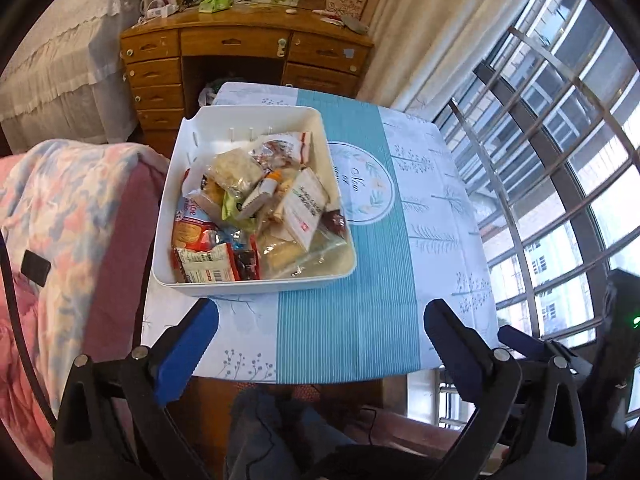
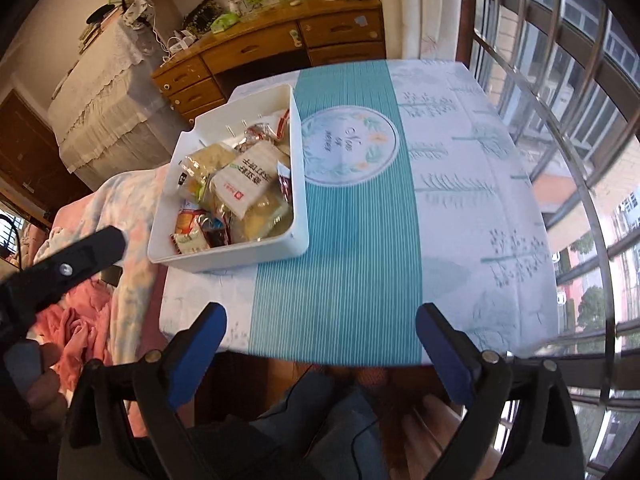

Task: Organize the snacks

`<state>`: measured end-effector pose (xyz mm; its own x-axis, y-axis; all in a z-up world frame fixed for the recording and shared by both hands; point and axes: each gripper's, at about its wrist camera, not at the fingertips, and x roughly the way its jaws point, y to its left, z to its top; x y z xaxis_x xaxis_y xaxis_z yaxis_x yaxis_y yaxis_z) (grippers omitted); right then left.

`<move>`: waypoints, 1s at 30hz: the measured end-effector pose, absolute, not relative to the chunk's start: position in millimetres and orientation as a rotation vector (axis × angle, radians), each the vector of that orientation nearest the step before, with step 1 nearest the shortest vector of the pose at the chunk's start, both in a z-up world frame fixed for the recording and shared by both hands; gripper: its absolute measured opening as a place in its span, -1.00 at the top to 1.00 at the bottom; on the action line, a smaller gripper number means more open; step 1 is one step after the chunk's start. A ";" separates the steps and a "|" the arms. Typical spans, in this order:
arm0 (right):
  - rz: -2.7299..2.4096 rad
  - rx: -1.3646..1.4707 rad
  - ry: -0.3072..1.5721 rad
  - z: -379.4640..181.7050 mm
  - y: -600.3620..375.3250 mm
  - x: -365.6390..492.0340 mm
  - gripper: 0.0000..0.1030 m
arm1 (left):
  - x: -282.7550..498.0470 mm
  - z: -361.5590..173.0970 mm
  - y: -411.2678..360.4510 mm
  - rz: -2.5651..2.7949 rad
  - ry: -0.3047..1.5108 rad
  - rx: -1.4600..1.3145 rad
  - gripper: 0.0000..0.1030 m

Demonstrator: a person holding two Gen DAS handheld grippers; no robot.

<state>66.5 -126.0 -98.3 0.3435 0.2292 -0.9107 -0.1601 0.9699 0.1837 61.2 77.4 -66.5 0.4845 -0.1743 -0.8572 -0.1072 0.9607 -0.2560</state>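
Over at the table's [image 1: 340,320] left edge, white bin [image 1: 256,282] heaped with snack packets [image 1: 260,208], wrappers overlapping and slumped. Left gripper [image 1: 320,334] spread wide, empty, hovering off the near edge; right gripper [image 2: 320,336] likewise agape, holding nothing. Risks: pinching two crinkly packets at once, crushing soft ones, or nudging the bin toward the bed-side drop.

Our left gripper [image 1: 320,320] and right gripper [image 2: 320,320] look alike: black plastic frames, blue-padded fingers [image 1: 188,348], round silver screws [image 1: 139,352] at the pivots. At six o'clock, our blue trousers [image 1: 272,432]; at eight o'clock, bare skin of our left hand [image 2: 44,392].
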 end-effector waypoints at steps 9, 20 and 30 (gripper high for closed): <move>0.300 0.078 1.225 -71.3 -143.6 51.6 -0.97 | 43.2 -41.0 58.7 0.059 1.009 -0.274 -0.98; 0.323 0.052 1.155 -63.5 -150.0 53.9 -0.98 | 46.3 -37.1 36.9 0.116 1.007 -0.244 -0.98; 0.282 0.030 1.115 -58.6 -164.7 72.6 -1.00 | 68.9 -29.4 16.4 0.105 0.968 -0.197 -0.99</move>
<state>72.6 -164.7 -58.6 0.4080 0.2388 -0.8812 -0.2094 0.9639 0.1643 68.9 16.4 -29.4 0.5638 0.0012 -0.8259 -0.1763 0.9771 -0.1190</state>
